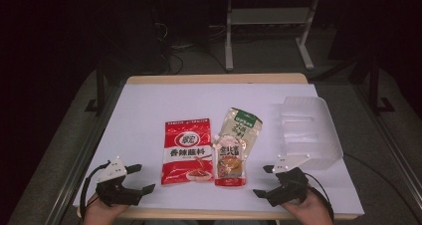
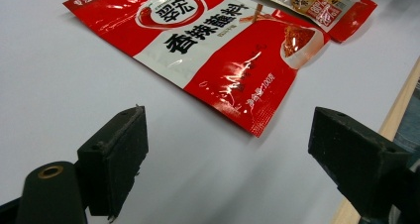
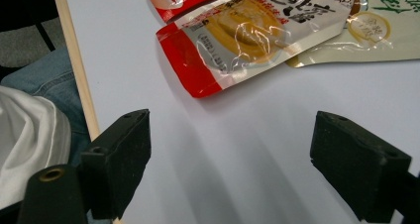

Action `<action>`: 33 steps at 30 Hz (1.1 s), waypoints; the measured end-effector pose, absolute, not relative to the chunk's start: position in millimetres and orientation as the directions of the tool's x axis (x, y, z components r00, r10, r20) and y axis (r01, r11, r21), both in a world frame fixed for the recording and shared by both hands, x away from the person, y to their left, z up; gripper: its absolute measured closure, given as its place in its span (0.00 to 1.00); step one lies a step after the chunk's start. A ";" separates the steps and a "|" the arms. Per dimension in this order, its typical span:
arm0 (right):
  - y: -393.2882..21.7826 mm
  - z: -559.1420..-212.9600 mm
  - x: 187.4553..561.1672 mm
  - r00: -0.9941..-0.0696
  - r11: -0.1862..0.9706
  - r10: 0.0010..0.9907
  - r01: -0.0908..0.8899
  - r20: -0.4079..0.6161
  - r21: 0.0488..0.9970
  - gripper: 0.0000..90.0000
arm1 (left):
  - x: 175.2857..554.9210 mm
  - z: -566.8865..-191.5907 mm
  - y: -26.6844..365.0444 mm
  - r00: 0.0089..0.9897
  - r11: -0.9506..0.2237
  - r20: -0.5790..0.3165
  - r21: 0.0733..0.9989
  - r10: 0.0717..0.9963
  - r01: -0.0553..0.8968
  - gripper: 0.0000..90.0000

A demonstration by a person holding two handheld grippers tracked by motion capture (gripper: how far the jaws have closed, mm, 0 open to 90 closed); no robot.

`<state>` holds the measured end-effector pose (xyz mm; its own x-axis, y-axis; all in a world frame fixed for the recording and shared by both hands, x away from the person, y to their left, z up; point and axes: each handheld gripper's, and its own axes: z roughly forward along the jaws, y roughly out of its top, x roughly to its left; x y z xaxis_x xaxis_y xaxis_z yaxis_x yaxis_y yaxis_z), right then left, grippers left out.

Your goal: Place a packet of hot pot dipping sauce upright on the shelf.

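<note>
A red seasoning packet point(image 1: 186, 150) lies flat in the middle of the white table point(image 1: 149, 110). To its right, a smaller red-and-yellow sachet point(image 1: 230, 159) overlaps the lower end of a green-and-white pouch point(image 1: 242, 124). My left gripper point(image 1: 141, 178) rests near the front edge, left of the red packet point(image 2: 208, 50), with its jaws wide apart and nothing between them point(image 2: 228, 159). My right gripper point(image 1: 263, 180) sits near the front edge, right of the sachet point(image 3: 247, 35), also open and empty point(image 3: 230, 159). The pouch point(image 3: 381, 30) lies beyond it.
A clear plastic tray point(image 1: 311, 130) stands at the right side of the table. The wooden front edge point(image 3: 74, 60) runs close to both grippers. Beyond that edge is the person's lap point(image 3: 44, 100). Desk legs and cables stand behind the table.
</note>
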<state>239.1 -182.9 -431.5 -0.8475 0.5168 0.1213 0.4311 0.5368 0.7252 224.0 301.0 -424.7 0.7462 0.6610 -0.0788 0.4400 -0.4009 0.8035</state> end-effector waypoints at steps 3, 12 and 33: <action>-180.8 -428.0 242.6 -0.847 0.533 0.517 0.434 0.126 0.726 0.17 | 225.1 -425.0 302.2 0.748 -0.400 -0.079 0.805 0.659 0.438 0.17; -165.2 -409.6 255.7 -0.859 0.552 0.501 0.414 0.109 0.724 0.17 | 222.4 -424.8 305.3 0.746 -0.397 -0.078 0.807 0.661 0.437 0.17; -109.9 -360.5 307.5 -0.904 0.641 0.422 0.345 0.059 0.686 0.17 | 223.8 -425.5 307.9 0.745 -0.400 -0.068 0.809 0.664 0.430 0.17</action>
<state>307.5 -109.9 -360.5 -0.9044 0.4224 0.0595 0.3446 0.6413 0.6856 223.8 307.9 -425.5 0.7446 0.6641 -0.0677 0.4302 -0.3999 0.8093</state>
